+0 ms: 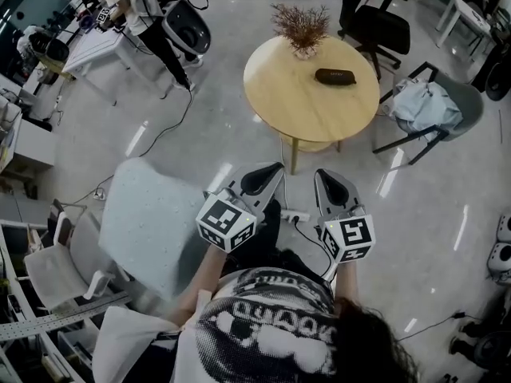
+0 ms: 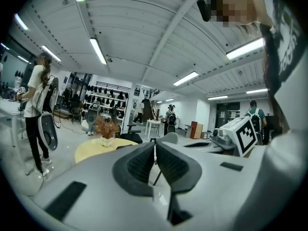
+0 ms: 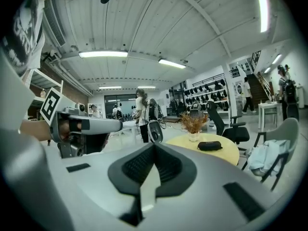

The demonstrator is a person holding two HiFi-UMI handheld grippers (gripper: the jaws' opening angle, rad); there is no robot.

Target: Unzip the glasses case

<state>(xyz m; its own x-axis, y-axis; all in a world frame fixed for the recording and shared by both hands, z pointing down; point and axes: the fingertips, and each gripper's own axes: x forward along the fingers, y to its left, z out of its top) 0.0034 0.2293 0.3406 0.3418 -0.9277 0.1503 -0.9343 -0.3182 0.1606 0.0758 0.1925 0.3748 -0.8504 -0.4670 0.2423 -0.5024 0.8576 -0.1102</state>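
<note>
A black glasses case (image 1: 335,76) lies on a round yellow table (image 1: 287,94), some way ahead of me; in the right gripper view the case (image 3: 210,146) shows on the table (image 3: 226,154). My left gripper (image 1: 265,175) and right gripper (image 1: 329,180) are held side by side near my body, well short of the table. Both are shut with nothing between their jaws, as the left gripper view (image 2: 155,154) and right gripper view (image 3: 154,150) show. The table (image 2: 91,149) is seen from the left gripper, the case barely visible.
A vase of dried twigs (image 1: 302,29) stands at the table's far edge. A black office chair (image 1: 382,29) and a grey chair with cloth (image 1: 431,108) stand to the right, a pale chair (image 1: 156,222) to my left. Cables (image 1: 164,130) cross the floor. People stand at the back left.
</note>
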